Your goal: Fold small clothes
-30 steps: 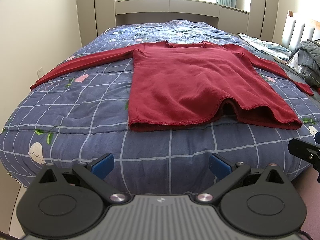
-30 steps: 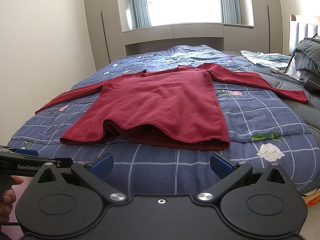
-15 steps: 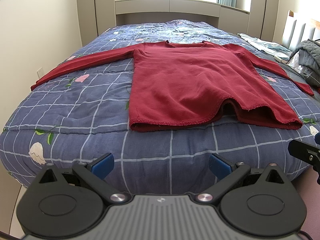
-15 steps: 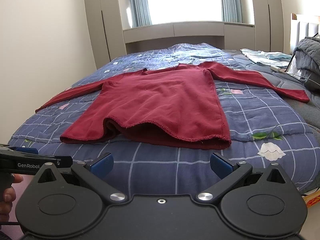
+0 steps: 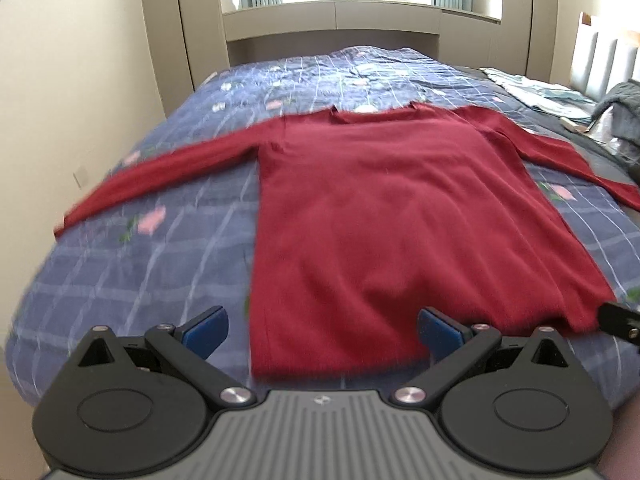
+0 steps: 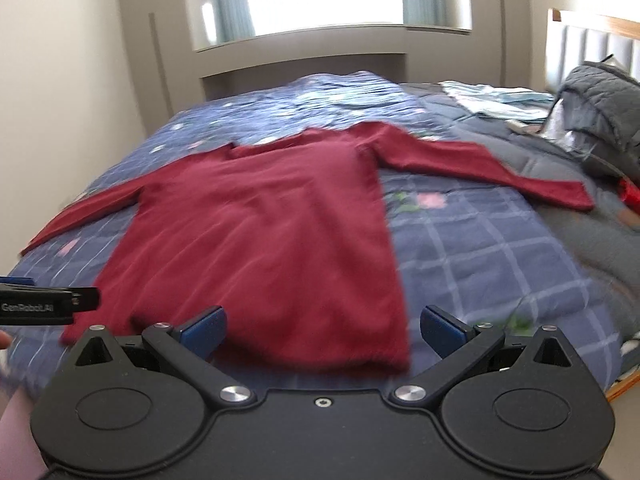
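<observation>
A dark red long-sleeved top (image 5: 384,208) (image 6: 272,232) lies flat on the bed, both sleeves spread out sideways and its hem toward me. My left gripper (image 5: 322,330) hovers open just above the left half of the hem, blue pads wide apart, holding nothing. Above the right half of the hem my right gripper (image 6: 322,330) is open and empty too. Each gripper's tip shows at the other view's edge: the right one (image 5: 620,322) and the left one (image 6: 48,304).
The bed carries a blue checked floral quilt (image 5: 132,264) (image 6: 480,248). A grey padded blanket pile (image 6: 600,108) and light folded cloth (image 6: 492,100) lie at the right near the headboard. A cream wall (image 5: 60,100) runs along the left, with cabinets and a window behind.
Both grippers have moved forward and up over the bed edge, so the top's hem now sits between the fingers in each view. Both stay open.
</observation>
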`<control>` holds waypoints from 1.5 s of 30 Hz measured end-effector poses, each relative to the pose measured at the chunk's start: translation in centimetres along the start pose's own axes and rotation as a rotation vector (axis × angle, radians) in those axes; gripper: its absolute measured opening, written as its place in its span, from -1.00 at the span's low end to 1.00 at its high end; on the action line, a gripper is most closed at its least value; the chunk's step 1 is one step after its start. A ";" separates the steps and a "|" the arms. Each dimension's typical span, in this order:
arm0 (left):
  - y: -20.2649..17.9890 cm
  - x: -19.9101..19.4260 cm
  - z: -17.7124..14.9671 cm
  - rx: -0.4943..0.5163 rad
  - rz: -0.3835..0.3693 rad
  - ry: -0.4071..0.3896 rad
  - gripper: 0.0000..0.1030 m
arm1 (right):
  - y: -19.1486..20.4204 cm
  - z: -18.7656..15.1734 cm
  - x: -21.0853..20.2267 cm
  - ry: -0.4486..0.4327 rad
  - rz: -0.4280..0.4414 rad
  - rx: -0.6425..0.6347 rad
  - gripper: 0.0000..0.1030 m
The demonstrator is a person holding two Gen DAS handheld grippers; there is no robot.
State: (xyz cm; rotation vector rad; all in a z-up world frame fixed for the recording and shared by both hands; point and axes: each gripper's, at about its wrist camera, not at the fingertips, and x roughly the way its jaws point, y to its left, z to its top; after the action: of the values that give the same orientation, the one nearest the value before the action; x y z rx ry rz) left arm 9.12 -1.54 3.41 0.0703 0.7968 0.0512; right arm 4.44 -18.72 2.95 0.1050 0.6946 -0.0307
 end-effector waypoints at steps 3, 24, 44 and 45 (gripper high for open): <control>-1.0 1.4 3.6 0.027 0.022 -0.004 0.99 | -1.0 2.6 1.7 -0.002 -0.042 -0.005 0.99; -13.9 21.0 23.3 0.118 -0.074 -0.048 0.99 | -20.0 13.7 17.5 -0.137 -0.265 0.138 0.99; -21.5 31.8 23.2 0.142 -0.107 -0.043 0.99 | -36.3 10.4 23.0 -0.090 -0.501 0.774 -0.16; -21.3 31.7 23.4 0.142 -0.114 -0.030 0.99 | -36.5 10.5 23.2 -0.086 -0.509 0.786 -0.28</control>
State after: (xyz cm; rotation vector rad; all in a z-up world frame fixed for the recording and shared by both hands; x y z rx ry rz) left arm 48.40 -21.44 -4.60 0.1592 0.7727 -0.1146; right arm 26.60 -55.98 -7.05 0.6741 0.5759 -0.7955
